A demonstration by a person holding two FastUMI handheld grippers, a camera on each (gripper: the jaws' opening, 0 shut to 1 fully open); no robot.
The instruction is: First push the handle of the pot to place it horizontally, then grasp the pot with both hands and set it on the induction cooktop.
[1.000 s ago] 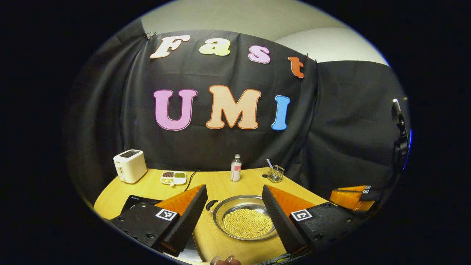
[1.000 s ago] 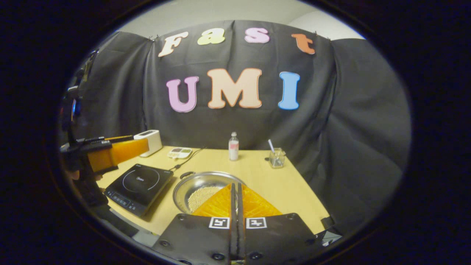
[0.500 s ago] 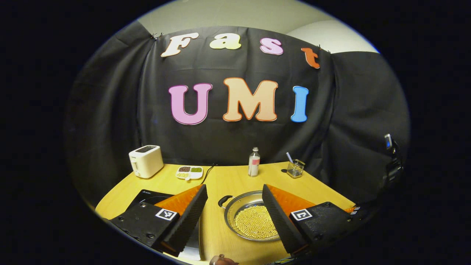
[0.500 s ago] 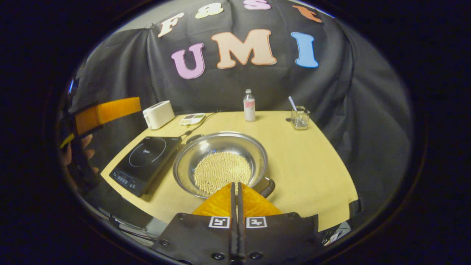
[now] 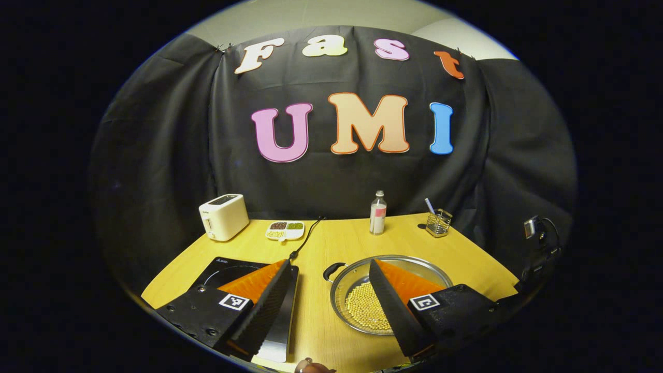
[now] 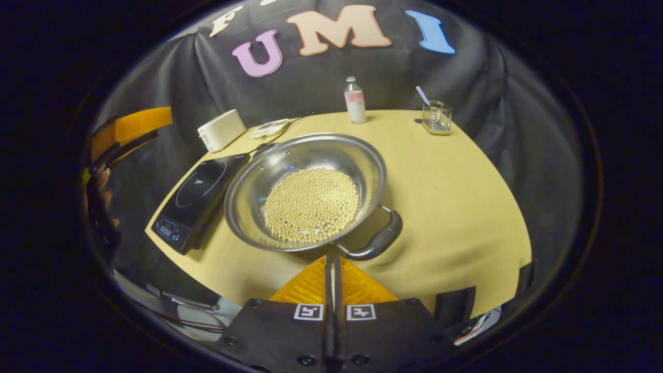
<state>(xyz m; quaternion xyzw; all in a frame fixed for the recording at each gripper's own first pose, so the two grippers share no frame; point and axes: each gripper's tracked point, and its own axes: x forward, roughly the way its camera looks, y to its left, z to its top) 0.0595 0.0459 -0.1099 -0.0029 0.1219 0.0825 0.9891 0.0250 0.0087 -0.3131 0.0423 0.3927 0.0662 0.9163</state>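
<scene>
Left gripper view, left to right: toaster (image 5: 224, 216) at 10 o'clock on the table (image 5: 342, 243), tray (image 5: 285, 230) of beans beside it, cooktop (image 5: 222, 269) at 8 o'clock partly behind the left finger, cord (image 5: 305, 241) running back from it. Left tongs (image 5: 327, 305) wide open, holding nothing, fingers either side of bare table. Pot (image 5: 357, 305) at 5 o'clock, full of beans, black handle (image 5: 333, 269) on its left rim; right finger covers part of the pot. Bottle (image 5: 377, 219) at 12 o'clock, mesh cup (image 5: 438, 223) at 2 o'clock.

Right gripper view: orange finger of the other tool at 9 o'clock, hand (image 6: 103, 189) below it. Cooktop (image 6: 199, 199) at 8 o'clock, pot (image 6: 308, 191) just right of it on the table, not on the cooktop. Near handle (image 6: 378, 241) at 5 o'clock of the pot. Right tongs (image 6: 331, 261) closed flat together, empty, tips just short of the pot rim beside that handle.
</scene>
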